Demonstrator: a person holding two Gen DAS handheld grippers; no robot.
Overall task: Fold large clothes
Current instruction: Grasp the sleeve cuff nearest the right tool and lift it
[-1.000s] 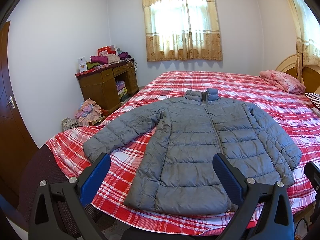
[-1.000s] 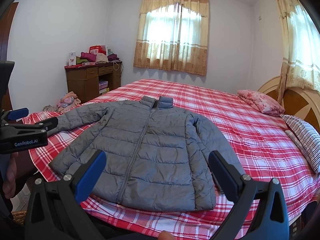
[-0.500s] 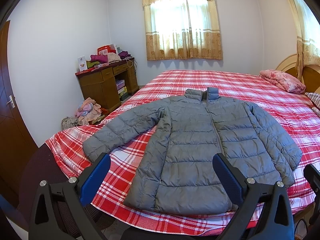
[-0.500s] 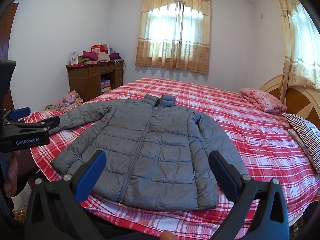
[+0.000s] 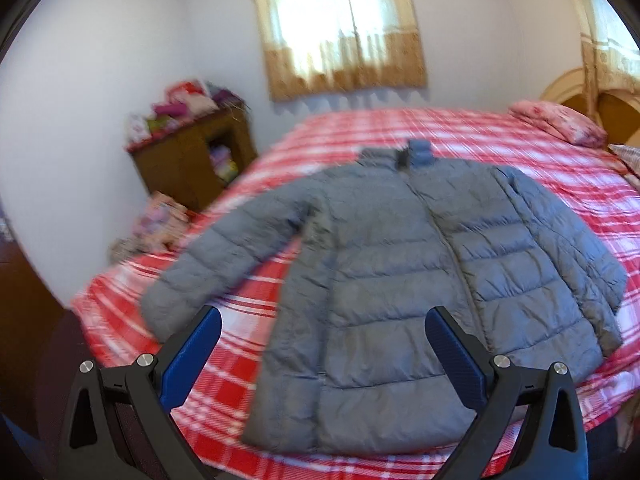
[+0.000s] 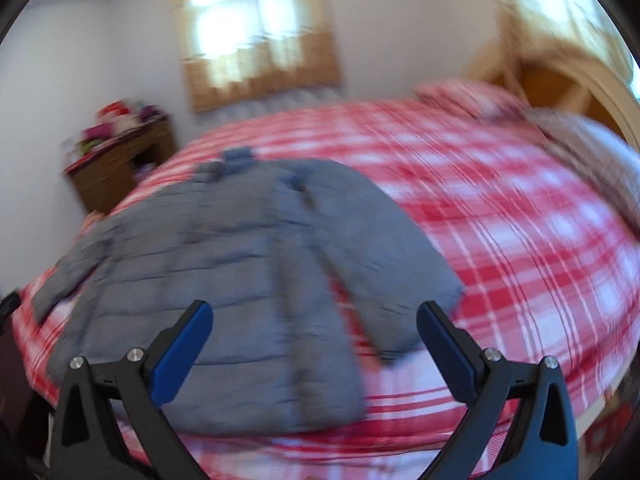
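Observation:
A grey quilted puffer jacket lies flat, front up and zipped, on the red plaid bed, collar toward the window and both sleeves spread out. It also shows, blurred, in the right wrist view. My left gripper is open and empty, above the jacket's lower left hem. My right gripper is open and empty, above the lower right part of the jacket, near the right sleeve cuff.
A wooden desk piled with clothes stands by the left wall, with a clothes heap on the floor beside it. A pink pillow and wooden headboard are at the right. A curtained window is behind.
Both grippers have moved forward and tilted down toward the jacket, blurring both views. The right gripper has also swung right toward the right sleeve. Both stay open.

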